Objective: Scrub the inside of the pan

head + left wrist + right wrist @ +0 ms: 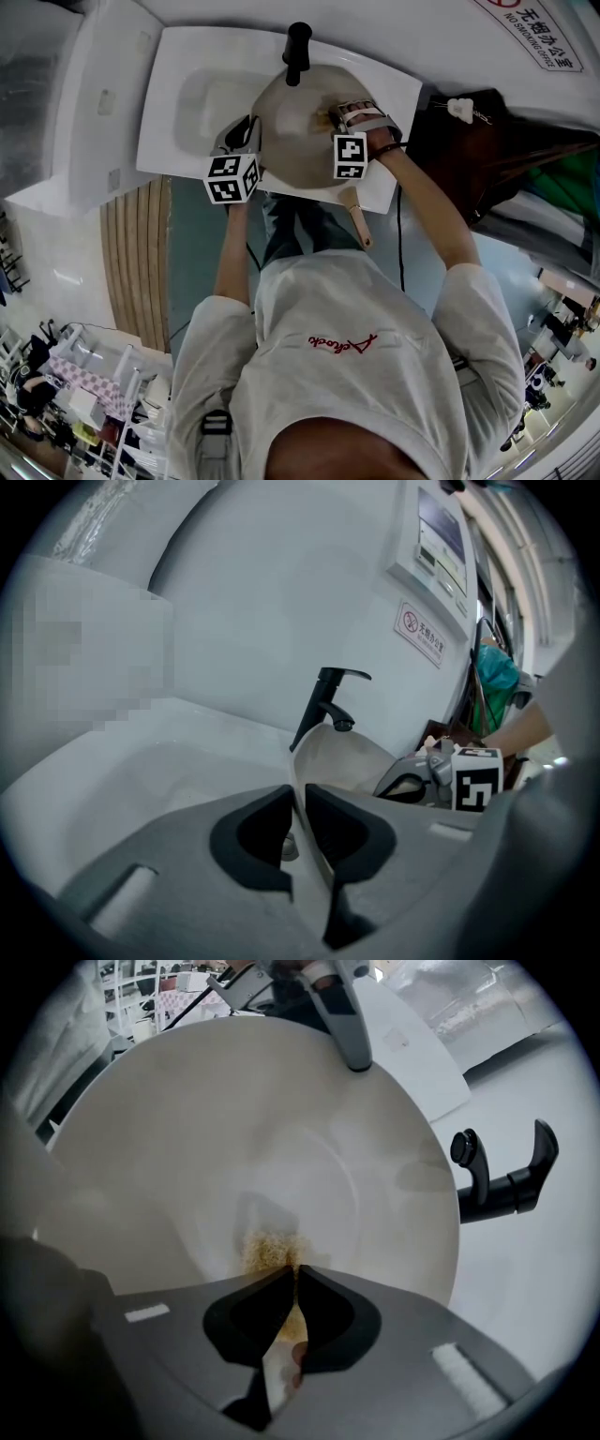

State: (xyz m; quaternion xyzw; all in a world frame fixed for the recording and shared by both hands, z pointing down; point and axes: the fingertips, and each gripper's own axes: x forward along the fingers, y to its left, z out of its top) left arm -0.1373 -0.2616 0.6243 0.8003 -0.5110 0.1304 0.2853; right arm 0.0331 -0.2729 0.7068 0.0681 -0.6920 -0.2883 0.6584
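White washroom here, a white sink (pixel 178 112) set against the wall and one black tap (pixel 297 52) standing over it. A single pan (pixel 295 122) is tilted above the basin, its pale inside turned up, and its wooden handle (pixel 357 220) points back toward the person's body.

Look at the left gripper (pixel 246 131): its jaws are clamped almost together, with only the thin rim of the pan between them. From the left gripper view the left gripper (pixel 298 794) bites that edge squarely, and the pan's wall (pixel 347 757) rises just beyond the jaws toward the tap (pixel 328 705).

Now the right gripper (pixel 345 117), over on the far side, is down inside the bowl. In the right gripper view the right gripper (pixel 292 1274) has its jaws pinched tight on one small yellowish scrub pad (pixel 270 1249), and the pad is pressed flat against the pan's inner surface (pixel 281 1119), low on the slope near the middle. The other gripper shows at the opposite rim, at the top of that view.

The count: one pan, one scrub pad, one tap, two grippers, both clenched.
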